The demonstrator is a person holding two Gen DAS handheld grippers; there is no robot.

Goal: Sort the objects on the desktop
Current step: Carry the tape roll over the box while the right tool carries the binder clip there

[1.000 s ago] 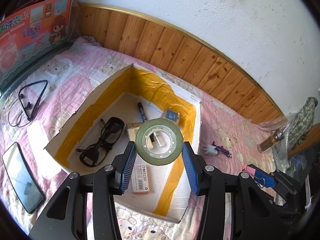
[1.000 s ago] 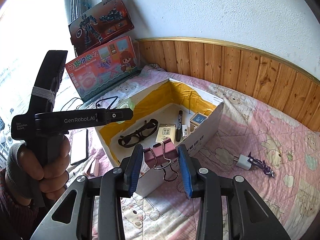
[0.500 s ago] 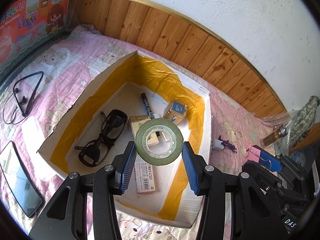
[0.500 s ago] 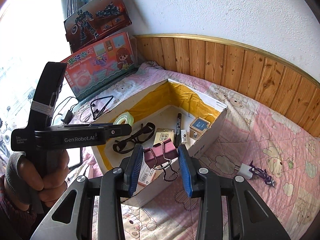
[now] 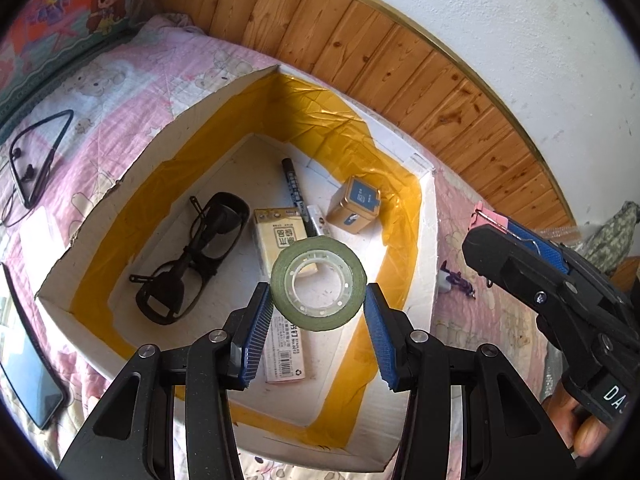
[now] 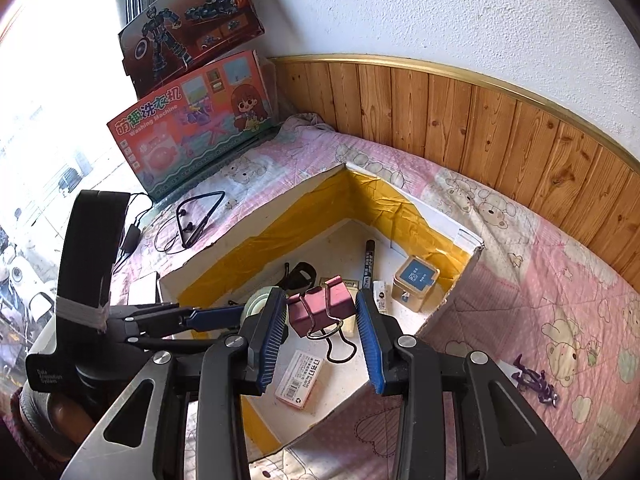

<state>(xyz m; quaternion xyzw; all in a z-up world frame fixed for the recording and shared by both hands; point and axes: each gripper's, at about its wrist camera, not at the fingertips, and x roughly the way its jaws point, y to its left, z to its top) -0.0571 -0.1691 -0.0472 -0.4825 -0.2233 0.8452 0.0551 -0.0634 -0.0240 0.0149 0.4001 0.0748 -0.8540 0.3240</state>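
Hovering over the box, the light, rigid tape roll is pinched across its rim by the left gripper; the springy binder clip is clenched in the right gripper jaws.

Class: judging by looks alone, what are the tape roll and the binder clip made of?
Tape roll: matte green tape, probably paper, wound on a translucent ribbed plastic core. Binder clip: seemingly painted sheet metal, dull pink-red body, with thin bare wire handles.
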